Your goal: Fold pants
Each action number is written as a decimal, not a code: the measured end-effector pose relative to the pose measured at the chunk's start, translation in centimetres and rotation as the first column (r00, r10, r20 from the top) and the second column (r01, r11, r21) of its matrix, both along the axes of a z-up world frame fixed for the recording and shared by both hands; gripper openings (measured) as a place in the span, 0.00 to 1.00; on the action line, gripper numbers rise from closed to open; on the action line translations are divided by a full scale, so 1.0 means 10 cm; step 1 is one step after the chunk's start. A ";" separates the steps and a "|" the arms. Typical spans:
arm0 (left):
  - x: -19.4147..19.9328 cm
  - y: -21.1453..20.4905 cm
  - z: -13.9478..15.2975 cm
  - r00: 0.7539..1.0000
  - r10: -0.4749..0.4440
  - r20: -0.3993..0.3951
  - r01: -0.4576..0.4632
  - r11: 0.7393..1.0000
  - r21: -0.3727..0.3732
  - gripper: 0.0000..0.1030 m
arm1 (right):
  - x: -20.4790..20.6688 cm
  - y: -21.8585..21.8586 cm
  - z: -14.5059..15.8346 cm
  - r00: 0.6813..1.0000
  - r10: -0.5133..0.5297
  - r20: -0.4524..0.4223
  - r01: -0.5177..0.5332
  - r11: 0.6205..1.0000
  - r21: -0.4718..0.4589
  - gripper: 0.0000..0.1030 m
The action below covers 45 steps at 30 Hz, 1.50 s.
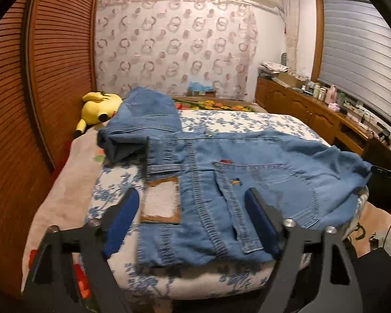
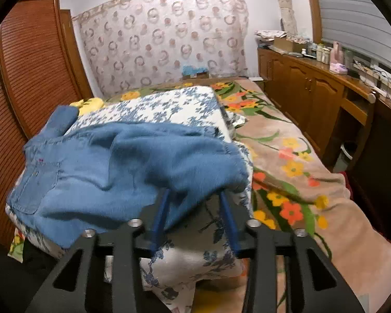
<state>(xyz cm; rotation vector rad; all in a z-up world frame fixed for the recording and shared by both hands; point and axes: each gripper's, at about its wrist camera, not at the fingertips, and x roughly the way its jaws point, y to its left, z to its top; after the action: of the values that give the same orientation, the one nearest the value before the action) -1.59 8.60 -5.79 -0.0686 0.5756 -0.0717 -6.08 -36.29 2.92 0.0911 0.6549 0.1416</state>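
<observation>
Blue denim pants lie spread on a white quilt with blue flowers, waistband towards me, one leg folded back at the far left. My left gripper is open wide. It straddles the waistband with its brown patch and does not press on it. In the right wrist view the pants bunch up at the quilt's right edge. My right gripper stands partly open there. The denim edge lies over its fingertips, which do not pinch it.
A yellow plush toy lies at the far left of the bed, by brown louvred doors. A flowered pink blanket covers the bed to the right. Beyond it stand wooden cabinets topped with several bottles.
</observation>
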 end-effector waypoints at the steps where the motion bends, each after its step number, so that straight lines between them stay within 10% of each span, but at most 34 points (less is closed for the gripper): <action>1: 0.02 -0.03 -0.01 1.000 -0.007 -0.002 0.007 1.000 -0.001 0.82 | 0.00 -0.01 -0.01 1.000 -0.005 0.003 0.005 1.000 0.004 0.50; 30: 0.26 -0.54 -0.38 0.989 -0.110 -0.099 0.109 0.994 -0.012 0.82 | 0.22 -0.05 -0.22 0.995 -0.035 -0.098 0.049 0.988 0.145 0.51; 45: 0.24 -0.55 -0.40 0.989 -0.113 -0.100 0.113 0.994 -0.006 0.82 | 0.17 0.13 0.03 0.997 0.064 0.034 -0.068 0.991 0.114 0.04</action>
<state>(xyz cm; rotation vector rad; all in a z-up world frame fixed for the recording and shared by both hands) 0.83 3.07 -9.75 -0.0397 0.6796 -0.1795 -4.42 -34.95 3.24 0.1779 0.6195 0.2439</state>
